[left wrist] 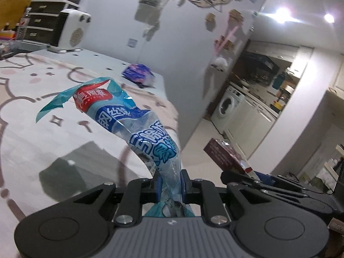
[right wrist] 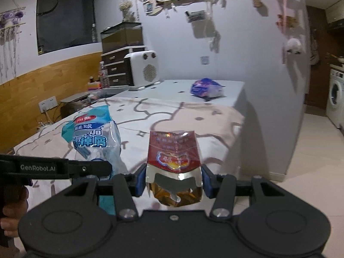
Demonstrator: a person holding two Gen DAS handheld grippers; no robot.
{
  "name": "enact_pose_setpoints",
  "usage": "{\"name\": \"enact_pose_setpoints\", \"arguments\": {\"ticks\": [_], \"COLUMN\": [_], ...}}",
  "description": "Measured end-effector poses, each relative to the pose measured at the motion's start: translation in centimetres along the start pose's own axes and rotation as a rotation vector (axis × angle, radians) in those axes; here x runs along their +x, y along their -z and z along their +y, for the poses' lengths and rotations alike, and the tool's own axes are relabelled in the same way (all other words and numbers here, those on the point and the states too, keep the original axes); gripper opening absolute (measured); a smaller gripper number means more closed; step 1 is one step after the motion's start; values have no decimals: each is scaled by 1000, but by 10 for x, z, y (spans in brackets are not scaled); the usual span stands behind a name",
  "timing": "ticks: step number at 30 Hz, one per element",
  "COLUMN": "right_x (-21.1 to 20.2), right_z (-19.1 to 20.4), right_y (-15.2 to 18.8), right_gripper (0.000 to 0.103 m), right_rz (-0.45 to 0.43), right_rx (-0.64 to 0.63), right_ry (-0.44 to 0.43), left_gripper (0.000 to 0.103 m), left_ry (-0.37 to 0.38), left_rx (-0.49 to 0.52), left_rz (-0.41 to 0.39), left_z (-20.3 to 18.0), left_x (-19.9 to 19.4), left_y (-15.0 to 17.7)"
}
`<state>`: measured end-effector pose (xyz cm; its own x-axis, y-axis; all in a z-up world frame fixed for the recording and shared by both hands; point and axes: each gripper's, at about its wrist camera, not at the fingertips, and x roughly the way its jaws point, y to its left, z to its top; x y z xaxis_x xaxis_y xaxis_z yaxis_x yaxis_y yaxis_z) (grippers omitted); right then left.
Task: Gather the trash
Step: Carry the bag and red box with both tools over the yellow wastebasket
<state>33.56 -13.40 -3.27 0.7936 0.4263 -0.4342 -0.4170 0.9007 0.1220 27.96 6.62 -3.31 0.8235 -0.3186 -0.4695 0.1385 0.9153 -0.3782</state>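
Left gripper (left wrist: 171, 181) clamped on blue plastic wrapper (left wrist: 129, 120), wrapper raised above table (left wrist: 32, 133) with patterned cloth. Right gripper (right wrist: 173, 179) clamped on red cigarette pack (right wrist: 174, 150), beside table edge. Purple bag (right wrist: 206, 88) lies at far end of table, near white heater (right wrist: 143, 69).

Open floor (right wrist: 301, 150) is seen at right of the frame. The desk (right wrist: 172, 116) is obstructed by a purple packet (right wrist: 206, 88) and white heater (right wrist: 143, 69) at upper centre.
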Motion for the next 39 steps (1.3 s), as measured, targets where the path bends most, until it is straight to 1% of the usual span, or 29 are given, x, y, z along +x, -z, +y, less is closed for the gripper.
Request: {"name": "enact_pose_setpoints", "arguments": {"ticks": [7,13,18,24,28,33,39], "right_x": [-55,-94,-121,-147,-158,-168,-176], "right_z": [-37,-62,-81,-106,-120,-142,-170], "right_y": [22,43,61,81,95,115,141], "right_gripper": [51,51,51,51,51,51,51], "right_rz": [-21,-27,-27,-25,-16,1,23], "right_rx": [54,91,111,146,164,198,248], "right_ry": [93,159,222,274,302,335,363], "left_gripper": [18,18,18,18,18,18,18], "left_ry": [50,97,113,106,80,45,27], "left_rx": [56,97,148,218,282,333,354], "left_rz": [26,51,80,110,111,118,180], "left_z": [-43,-79,-104,-134,-156,-176,-190], "left_x": [2,9,15,28,37,52,79], "left_y": [19,40,58,79,95,118,146]}}
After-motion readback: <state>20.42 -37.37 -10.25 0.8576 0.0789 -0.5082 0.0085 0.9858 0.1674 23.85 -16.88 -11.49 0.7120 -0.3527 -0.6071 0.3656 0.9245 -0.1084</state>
